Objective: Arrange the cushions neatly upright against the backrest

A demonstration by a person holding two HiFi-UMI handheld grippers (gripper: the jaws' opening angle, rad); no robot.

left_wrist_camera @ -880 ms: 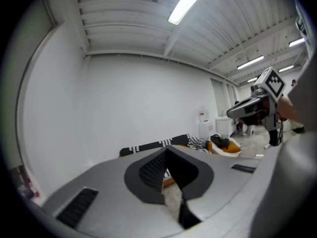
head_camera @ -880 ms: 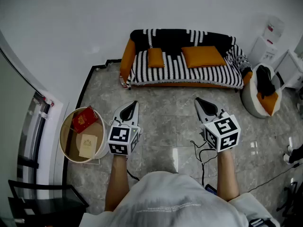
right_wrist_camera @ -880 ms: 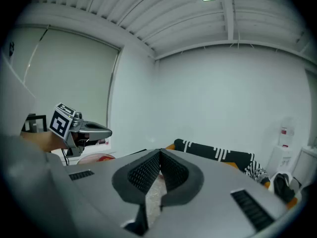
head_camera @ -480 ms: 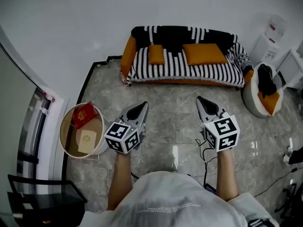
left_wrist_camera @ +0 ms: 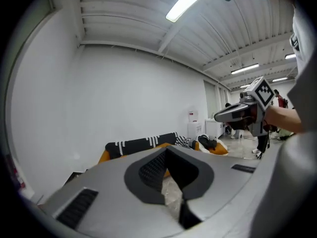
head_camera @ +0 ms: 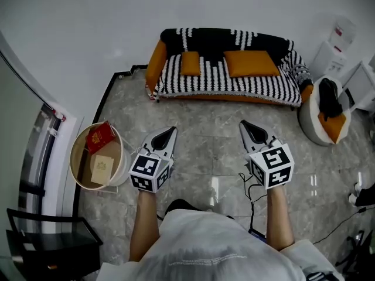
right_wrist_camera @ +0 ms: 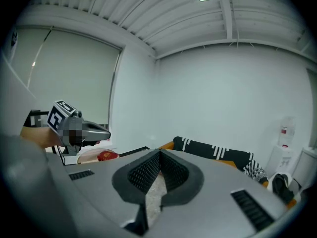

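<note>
The black-and-white striped sofa (head_camera: 225, 84) with orange arms stands against the far wall. A small orange cushion (head_camera: 191, 63) and a larger orange cushion (head_camera: 251, 63) lie on its seat near the backrest. My left gripper (head_camera: 171, 131) and right gripper (head_camera: 242, 124) hover over the marble floor well short of the sofa, both shut and holding nothing. In the left gripper view the closed left gripper (left_wrist_camera: 166, 150) points at the sofa (left_wrist_camera: 141, 145), with the right gripper (left_wrist_camera: 242, 114) at the side. In the right gripper view the shut right gripper (right_wrist_camera: 159, 153) faces the sofa (right_wrist_camera: 213, 150).
A round basket (head_camera: 79, 170) holding a red packet (head_camera: 98, 137) stands on the floor at left. A white beanbag (head_camera: 319, 122) with black and orange things on it sits right of the sofa. A black chair (head_camera: 44, 244) is at the bottom left. A cable (head_camera: 249, 186) trails on the floor.
The left gripper swung right and rolled, then drew back a little to the left. The sofa sits slightly higher in the head view. The right gripper barely moved.
</note>
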